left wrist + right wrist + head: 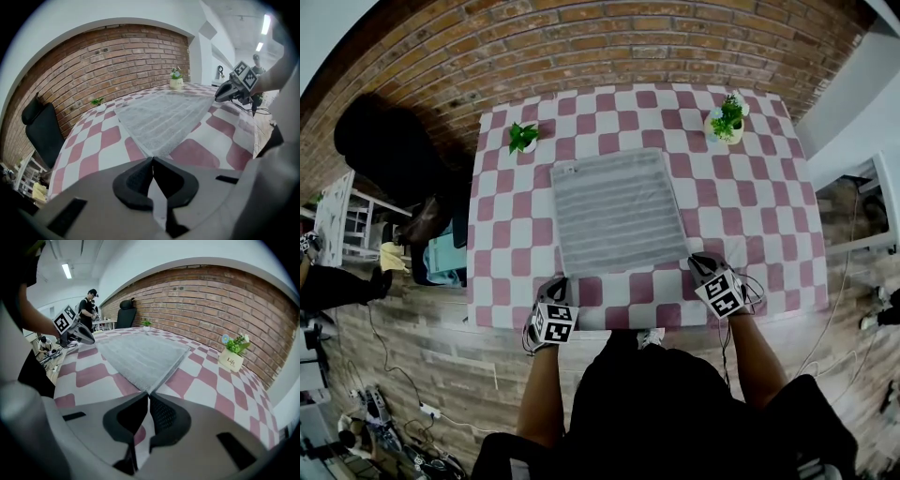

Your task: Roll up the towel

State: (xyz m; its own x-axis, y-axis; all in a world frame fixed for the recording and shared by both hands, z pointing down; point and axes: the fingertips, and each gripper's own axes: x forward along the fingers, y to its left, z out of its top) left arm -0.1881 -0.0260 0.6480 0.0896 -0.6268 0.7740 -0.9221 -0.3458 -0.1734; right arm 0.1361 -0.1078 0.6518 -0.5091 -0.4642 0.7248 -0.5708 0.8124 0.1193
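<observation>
A: Looking down, head view: where's the grey towel (614, 211)?
B: Flat on the checked table (750, 206). Small plant (523, 138) off its far-left corner, potted plant (727, 120) off far-right. Left gripper (560, 282) at near-left corner, right gripper (697, 261) at near-right.
A: Left gripper view?
B: Jaws pinched together on the towel corner; cloth runs twd brick wall (117, 61).
A: Right gripper view?
B: Same, jaws closed on its corner. Potted plant off to the right.

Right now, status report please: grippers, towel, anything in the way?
Left gripper shut on near-left corner of towel. Right gripper shut on near-right corner. It lies flat, unrolled, on checked table. Potted plants at far edge, clear of it.
</observation>
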